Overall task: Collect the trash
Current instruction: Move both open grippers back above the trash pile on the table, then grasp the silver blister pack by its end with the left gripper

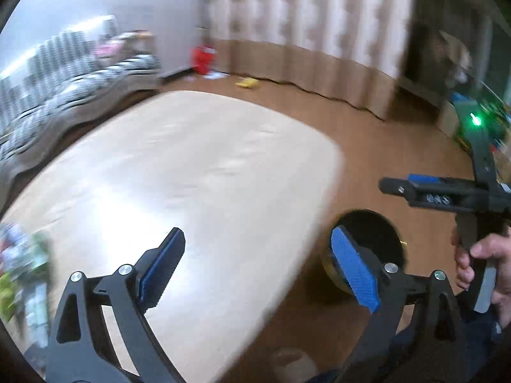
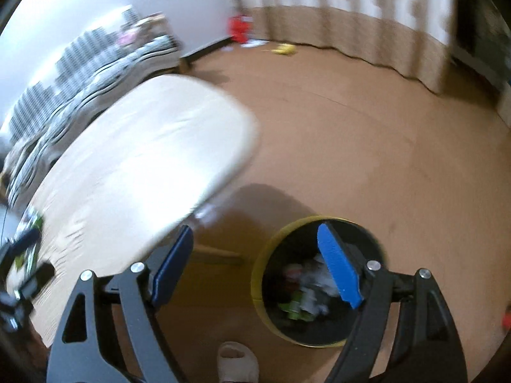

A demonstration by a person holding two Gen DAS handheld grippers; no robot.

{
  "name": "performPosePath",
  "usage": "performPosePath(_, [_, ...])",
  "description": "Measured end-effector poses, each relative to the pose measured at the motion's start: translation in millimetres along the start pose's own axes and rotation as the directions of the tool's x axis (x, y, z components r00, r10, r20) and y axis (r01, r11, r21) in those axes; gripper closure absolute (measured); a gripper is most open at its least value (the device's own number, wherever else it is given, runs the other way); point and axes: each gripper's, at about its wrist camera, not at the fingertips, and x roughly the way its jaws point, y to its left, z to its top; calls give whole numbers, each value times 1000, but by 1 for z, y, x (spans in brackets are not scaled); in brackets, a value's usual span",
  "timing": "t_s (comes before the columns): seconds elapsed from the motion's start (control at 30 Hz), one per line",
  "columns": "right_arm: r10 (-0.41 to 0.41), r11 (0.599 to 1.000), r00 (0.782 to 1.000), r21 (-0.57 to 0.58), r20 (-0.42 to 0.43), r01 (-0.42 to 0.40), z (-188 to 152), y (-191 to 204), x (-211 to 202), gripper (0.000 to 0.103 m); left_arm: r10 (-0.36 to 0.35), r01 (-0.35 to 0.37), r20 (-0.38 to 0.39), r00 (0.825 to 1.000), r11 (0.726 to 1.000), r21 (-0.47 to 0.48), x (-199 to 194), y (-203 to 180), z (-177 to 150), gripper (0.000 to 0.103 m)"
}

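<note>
The yellow-rimmed trash bin stood on the floor just beside the pale table, crumpled trash inside. Above the bin, the right gripper gaped wide, empty. Over the table's edge, the left gripper was spread wide, empty.

One bin holding perhaps three blurred scraps; one table; two grippers; one slipper.

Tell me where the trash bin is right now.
The bin stands on the floor just right of the table, low in the right wrist view, below the open right gripper.
</note>
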Motion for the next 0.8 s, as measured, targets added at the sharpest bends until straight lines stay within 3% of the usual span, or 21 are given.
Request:
performPosePath(0.17, [138, 971, 990, -192, -37, -143, -6, 126, 9, 25, 160, -158, 10, 987, 983, -88, -54, 87, -32, 12])
performPosePath(0.27, [193, 940, 979, -272, -71, -205, -16, 188, 14, 25, 256, -254, 2, 967, 961, -106, -86, 136, -64, 12])
performPosePath(0.4, [269, 885, 954, -358, -133, -299, -36, 272, 16, 25, 318, -317, -11, 948, 939, -131, -113, 185, -97, 12])
performPosePath(0.63, [318, 792, 918, -465, -236, -394, -77, 379, 25, 24, 303, -304, -21, 953, 951, -59, -127, 240, -129, 12])
performPosePath(0.8, [320, 771, 909, -485, -267, -413, -88, 413, 32, 24, 200, -205, -93, 975, 977, -53, -103, 254, -147, 12])
